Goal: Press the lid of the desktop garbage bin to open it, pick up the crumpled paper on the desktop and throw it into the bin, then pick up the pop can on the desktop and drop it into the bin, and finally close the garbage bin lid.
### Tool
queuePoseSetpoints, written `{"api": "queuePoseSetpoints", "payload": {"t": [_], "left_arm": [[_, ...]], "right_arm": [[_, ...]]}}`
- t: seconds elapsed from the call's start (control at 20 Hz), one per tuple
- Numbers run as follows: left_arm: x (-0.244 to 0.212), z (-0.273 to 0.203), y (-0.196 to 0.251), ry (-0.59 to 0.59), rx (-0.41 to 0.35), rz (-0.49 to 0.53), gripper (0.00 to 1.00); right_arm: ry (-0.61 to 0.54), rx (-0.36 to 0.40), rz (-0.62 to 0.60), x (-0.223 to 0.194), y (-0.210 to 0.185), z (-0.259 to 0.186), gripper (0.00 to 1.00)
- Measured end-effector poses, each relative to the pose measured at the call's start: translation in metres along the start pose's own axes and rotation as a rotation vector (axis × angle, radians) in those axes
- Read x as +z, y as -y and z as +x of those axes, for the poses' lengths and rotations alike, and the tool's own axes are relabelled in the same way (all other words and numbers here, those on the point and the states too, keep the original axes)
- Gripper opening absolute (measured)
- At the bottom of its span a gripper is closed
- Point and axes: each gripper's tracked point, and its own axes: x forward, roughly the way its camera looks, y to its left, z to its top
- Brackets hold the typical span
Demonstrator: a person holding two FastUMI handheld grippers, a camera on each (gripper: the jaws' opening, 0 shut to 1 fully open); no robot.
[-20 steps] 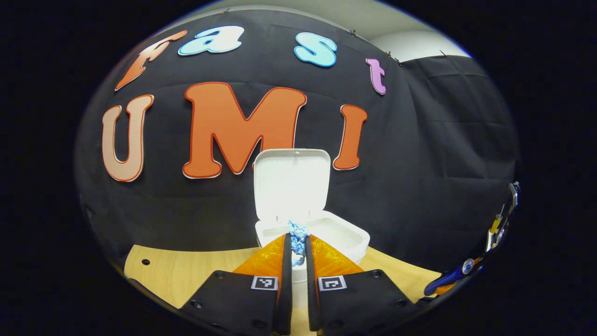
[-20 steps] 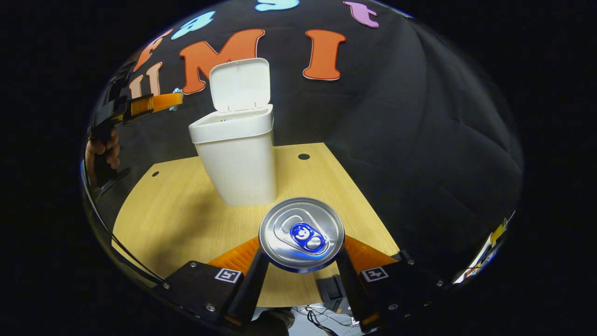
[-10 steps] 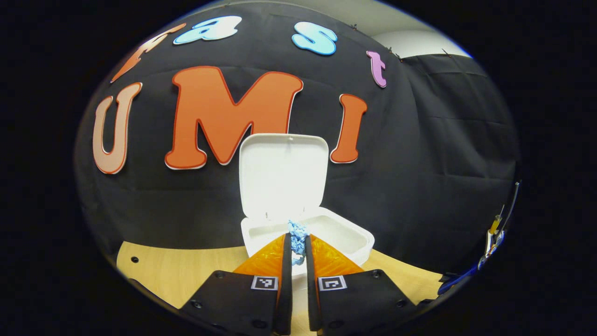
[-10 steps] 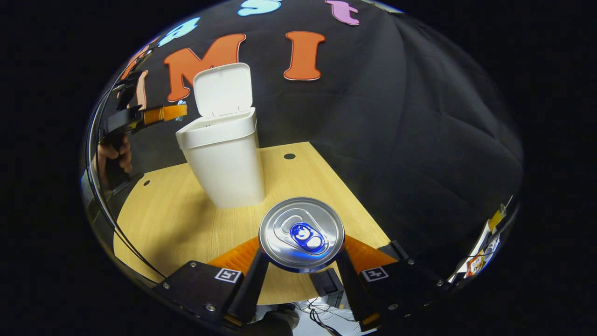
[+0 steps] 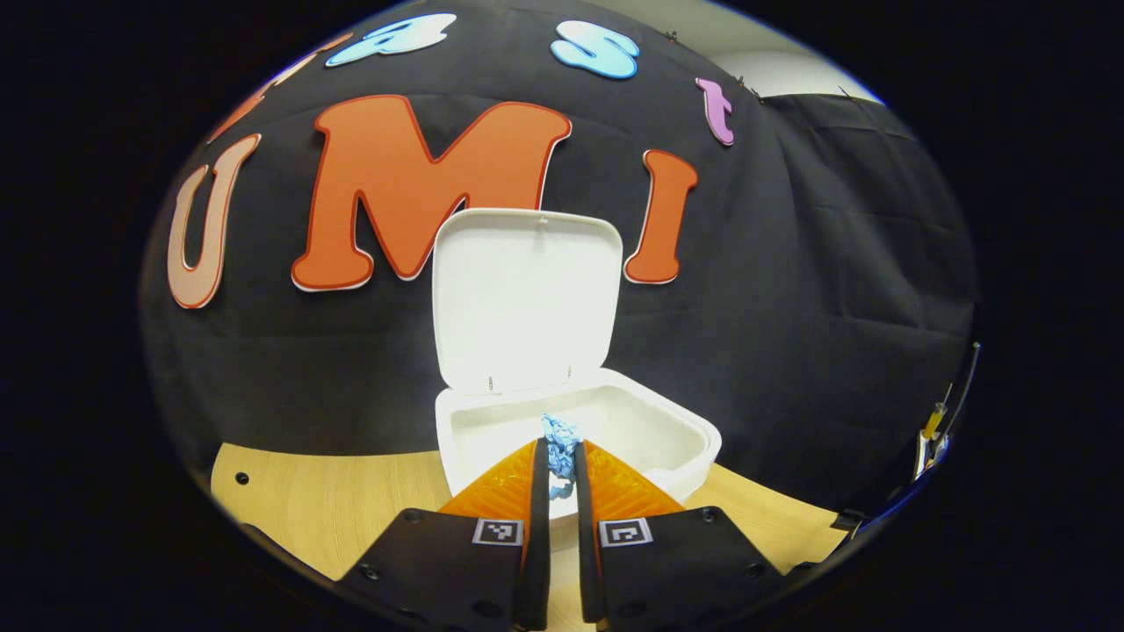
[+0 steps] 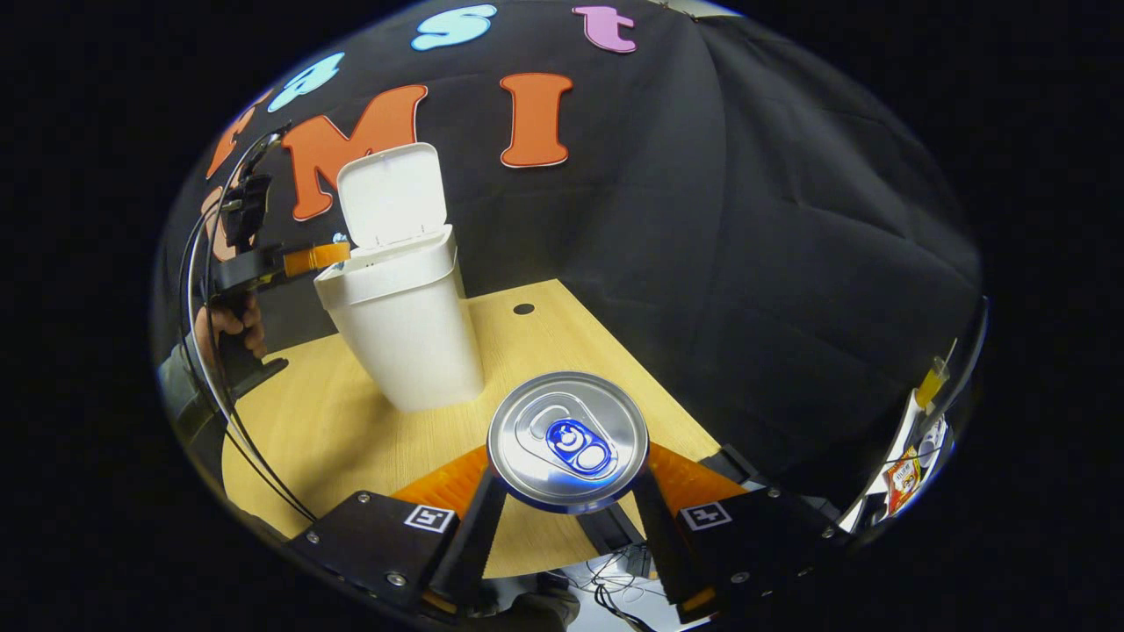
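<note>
- Standing on the table (image 6: 351, 439), white bin (image 6: 404, 333), lid (image 5: 522, 298) raised upright at its back edge.
- Right gripper (image 6: 569, 500) pinching the pop can (image 6: 568, 439) upright, nearer than the bin, above the table edge.
- Left gripper (image 5: 560, 465) pinching blue crumpled paper (image 5: 558, 443) just at the bin's front rim.

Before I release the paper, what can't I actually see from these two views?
- Bin floor: left gripper view, hidden by its front rim and the fingers.
- Crumpled paper: lower part hidden between the fingers.
- Pop can body: right gripper view, hidden beneath its own top.
</note>
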Motion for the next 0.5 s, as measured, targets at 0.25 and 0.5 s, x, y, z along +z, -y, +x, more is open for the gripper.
{"api": "queuePoseSetpoints", "payload": {"t": [0.25, 0.5], "left_arm": [[-0.0132, 0.0022, -0.0021, -0.037, 0.003, -0.001, 0.17], [-0.012, -0.0009, -0.0027, -0.026, 0.001, 0.035, 0.18]], "right_arm": [[0.021, -0.013, 0.001, 0.0047, 0.0014, -0.0008, 0.78], [0.031, -0.015, 0.005, 0.0064, 0.0015, -0.0021, 0.78]]}}
